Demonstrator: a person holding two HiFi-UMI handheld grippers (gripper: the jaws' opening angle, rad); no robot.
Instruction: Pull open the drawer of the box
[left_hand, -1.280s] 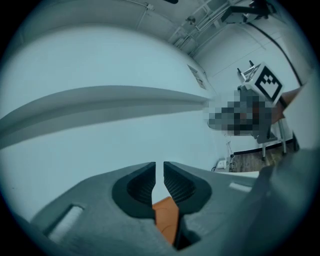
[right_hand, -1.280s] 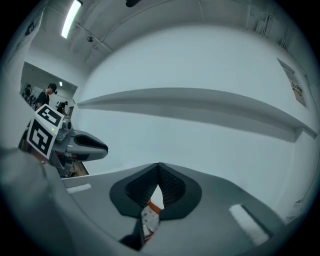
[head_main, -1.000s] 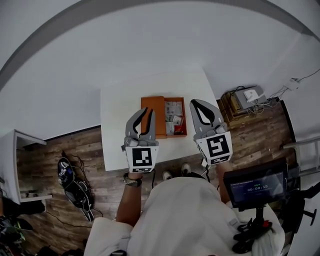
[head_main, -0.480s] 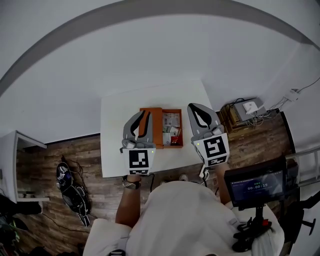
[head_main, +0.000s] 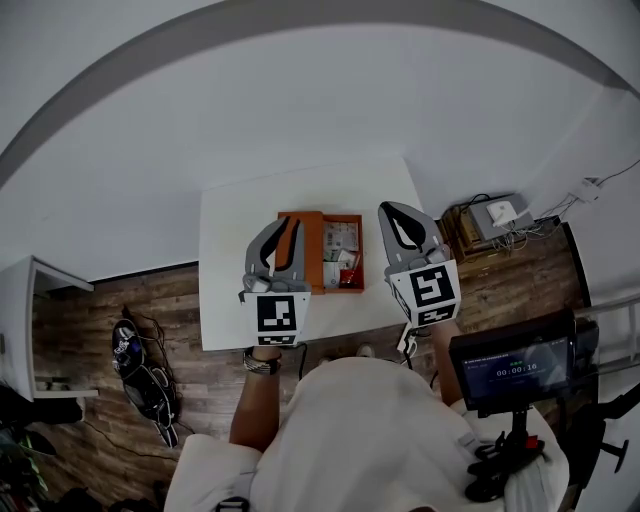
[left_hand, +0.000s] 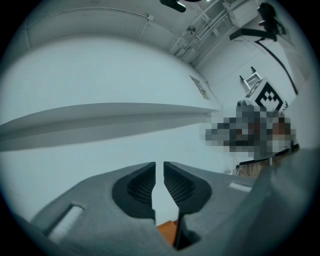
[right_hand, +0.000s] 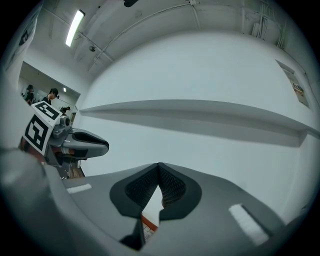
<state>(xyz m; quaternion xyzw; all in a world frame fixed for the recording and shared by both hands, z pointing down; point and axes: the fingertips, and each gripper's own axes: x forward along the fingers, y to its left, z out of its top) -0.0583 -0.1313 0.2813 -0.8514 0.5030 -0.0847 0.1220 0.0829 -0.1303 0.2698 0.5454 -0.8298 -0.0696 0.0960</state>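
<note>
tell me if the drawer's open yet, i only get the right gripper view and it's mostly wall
observer: yes. The head view shows the orange wooden box with its drawer slid out to the right, papers and small items showing inside.
operator: where's my right one then
observer: the right tongs are just right of the drawer, over the white table.
operator: and the left
observer: the left tongs hang over the box's left part, jaws slightly apart, nothing between them.
</note>
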